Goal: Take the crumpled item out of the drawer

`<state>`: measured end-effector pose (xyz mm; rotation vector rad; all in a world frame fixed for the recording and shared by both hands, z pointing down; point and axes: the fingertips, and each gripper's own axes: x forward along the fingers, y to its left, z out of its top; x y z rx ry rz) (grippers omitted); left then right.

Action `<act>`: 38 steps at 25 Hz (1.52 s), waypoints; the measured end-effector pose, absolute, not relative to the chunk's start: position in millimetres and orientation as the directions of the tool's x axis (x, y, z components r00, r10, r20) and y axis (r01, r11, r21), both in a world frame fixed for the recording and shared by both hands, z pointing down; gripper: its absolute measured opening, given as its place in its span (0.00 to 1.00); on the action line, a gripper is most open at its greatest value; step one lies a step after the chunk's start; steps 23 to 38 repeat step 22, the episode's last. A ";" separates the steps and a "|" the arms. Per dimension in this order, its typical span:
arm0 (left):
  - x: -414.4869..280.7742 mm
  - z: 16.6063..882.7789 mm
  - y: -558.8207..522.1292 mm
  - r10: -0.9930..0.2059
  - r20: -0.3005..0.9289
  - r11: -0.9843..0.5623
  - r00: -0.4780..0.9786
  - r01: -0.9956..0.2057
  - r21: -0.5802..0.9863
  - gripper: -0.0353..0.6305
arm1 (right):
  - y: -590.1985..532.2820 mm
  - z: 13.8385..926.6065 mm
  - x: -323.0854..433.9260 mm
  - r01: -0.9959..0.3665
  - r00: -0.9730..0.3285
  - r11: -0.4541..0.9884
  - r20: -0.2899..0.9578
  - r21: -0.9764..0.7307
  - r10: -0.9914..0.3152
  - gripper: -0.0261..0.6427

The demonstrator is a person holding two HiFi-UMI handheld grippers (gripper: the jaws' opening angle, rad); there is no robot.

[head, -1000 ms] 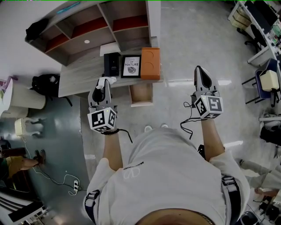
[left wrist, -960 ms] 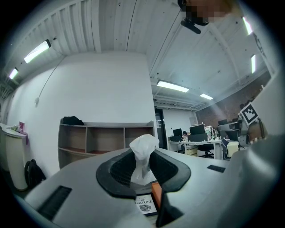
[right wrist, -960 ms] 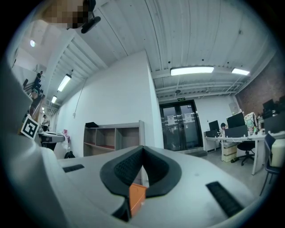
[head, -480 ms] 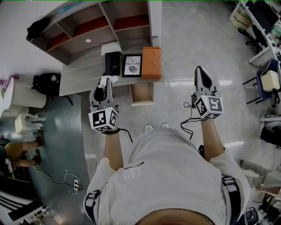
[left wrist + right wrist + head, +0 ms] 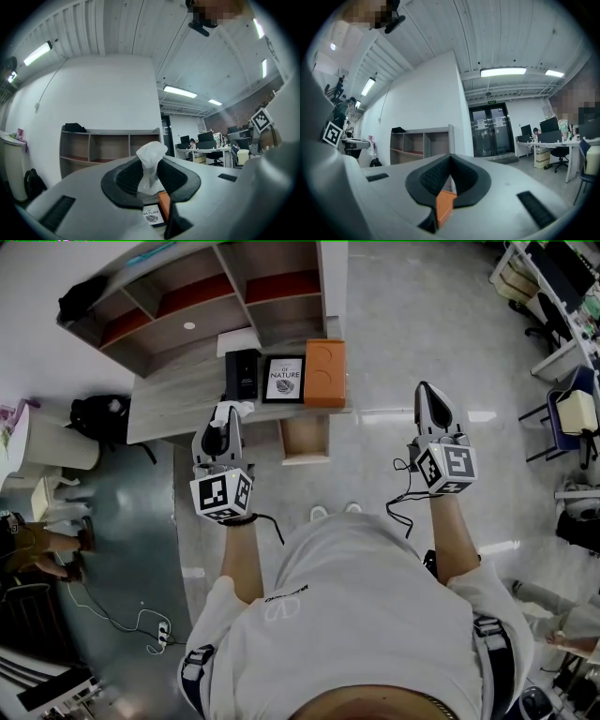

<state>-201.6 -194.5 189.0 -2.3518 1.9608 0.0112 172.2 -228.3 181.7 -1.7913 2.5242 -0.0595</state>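
Note:
A white crumpled tissue (image 5: 150, 159) sticks up from between the dark pads of my left gripper (image 5: 150, 180), which is shut on it. In the head view this gripper (image 5: 225, 420) hangs over the front edge of the wooden desk (image 5: 169, 399), with the tissue (image 5: 231, 411) at its tip. It is left of the open drawer (image 5: 305, 441), whose inside looks bare. My right gripper (image 5: 431, 397) hangs over the floor, right of the desk. Its jaws meet in the right gripper view (image 5: 450, 164), with nothing between them.
On the desk stand a black box (image 5: 240, 375), a framed "Nature" print (image 5: 283, 379) and an orange box (image 5: 323, 373). Open shelves (image 5: 216, 296) rise behind. A black bag (image 5: 94, 418) and a person (image 5: 33, 545) are at the left. Office chairs (image 5: 567, 413) stand at the right.
Both grippers have hardly moved and the tissue stays in the left one. The person on the floor at the left has walked toward the picture's left edge.

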 end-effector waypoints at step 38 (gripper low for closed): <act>-204.3 196.9 -196.5 -0.981 -0.039 -0.190 0.192 -0.981 -0.047 0.20 | -230.0 188.8 165.2 -0.941 -0.333 0.331 0.004 -0.070 -0.943 0.03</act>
